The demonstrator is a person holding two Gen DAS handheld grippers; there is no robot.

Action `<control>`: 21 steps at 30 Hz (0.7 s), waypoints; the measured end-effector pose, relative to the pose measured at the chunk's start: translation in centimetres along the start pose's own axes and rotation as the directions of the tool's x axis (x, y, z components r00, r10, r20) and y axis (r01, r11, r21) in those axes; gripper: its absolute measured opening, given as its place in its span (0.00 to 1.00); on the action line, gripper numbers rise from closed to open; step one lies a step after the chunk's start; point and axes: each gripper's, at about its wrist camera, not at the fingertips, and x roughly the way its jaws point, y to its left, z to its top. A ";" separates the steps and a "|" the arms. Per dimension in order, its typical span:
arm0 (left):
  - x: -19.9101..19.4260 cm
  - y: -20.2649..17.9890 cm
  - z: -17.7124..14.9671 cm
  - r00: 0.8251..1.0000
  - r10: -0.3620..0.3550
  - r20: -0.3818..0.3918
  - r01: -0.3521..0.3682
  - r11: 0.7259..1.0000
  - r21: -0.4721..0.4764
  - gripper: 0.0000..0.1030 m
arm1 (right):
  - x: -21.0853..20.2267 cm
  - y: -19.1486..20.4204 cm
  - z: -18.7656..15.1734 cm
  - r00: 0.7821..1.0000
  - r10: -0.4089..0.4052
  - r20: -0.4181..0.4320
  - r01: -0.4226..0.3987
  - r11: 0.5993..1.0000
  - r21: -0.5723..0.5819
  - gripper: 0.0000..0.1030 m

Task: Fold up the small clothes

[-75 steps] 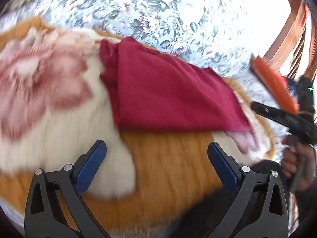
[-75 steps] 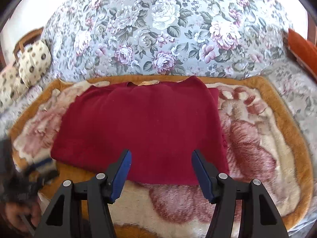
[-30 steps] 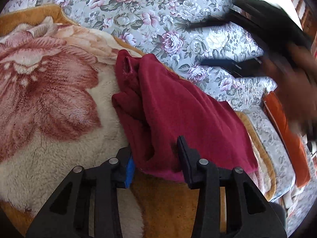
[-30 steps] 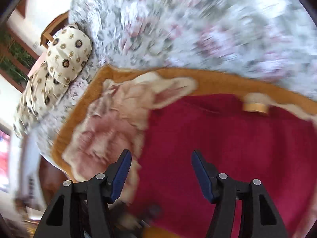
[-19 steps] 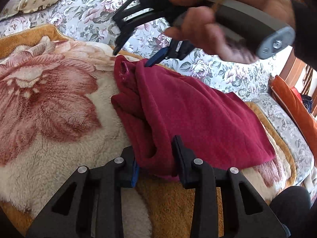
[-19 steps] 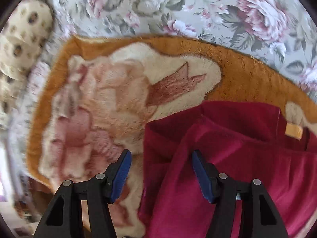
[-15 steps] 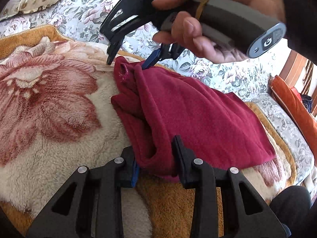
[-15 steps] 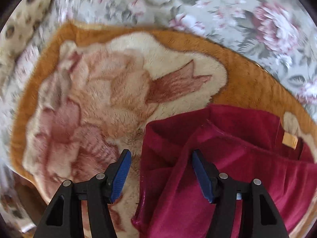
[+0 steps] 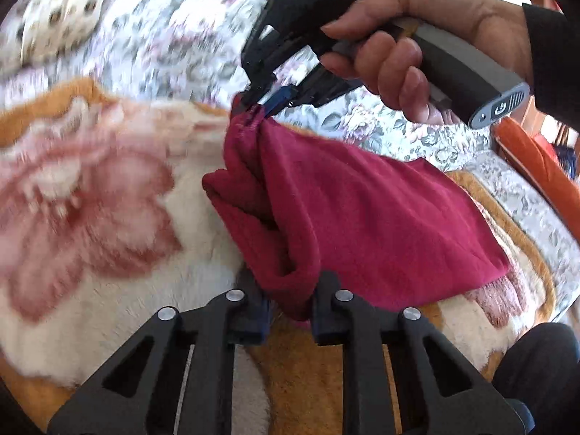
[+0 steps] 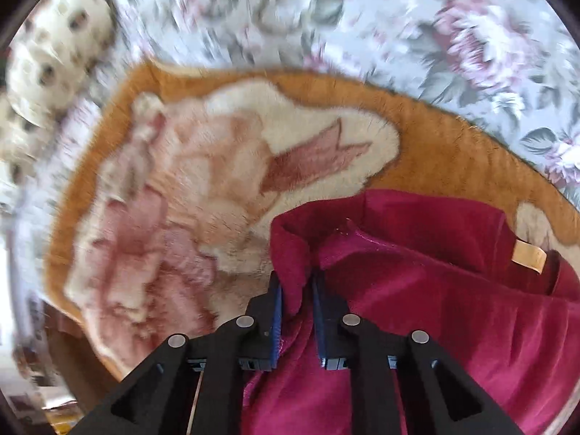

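1. A dark red garment (image 9: pixel 362 210) lies on a fleecy flower-patterned blanket (image 9: pixel 90 217), its left edge bunched and lifted.
2. The left gripper (image 9: pixel 290 304) is clamped on the near corner of that edge.
3. The right gripper (image 9: pixel 259 103), in the person's hand (image 9: pixel 417 36), pinches the far corner, jaws nearly closed on cloth.
4. A floral sofa cover (image 10: pixel 398 29) lies beyond.

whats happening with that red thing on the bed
A person is folding a dark red garment on a fluffy flowered blanket. The left hand-held gripper is shut on the near corner of its edge, and the right hand-held gripper is shut on the far corner. Both corners are bunched and lifted; the rest lies on the blanket.
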 end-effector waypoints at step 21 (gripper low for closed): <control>-0.6 -23.2 3.5 0.994 -0.109 -0.004 0.082 0.722 0.687 0.09 | -17.4 -21.4 -12.3 0.968 -0.009 0.250 -0.051 0.971 0.233 0.12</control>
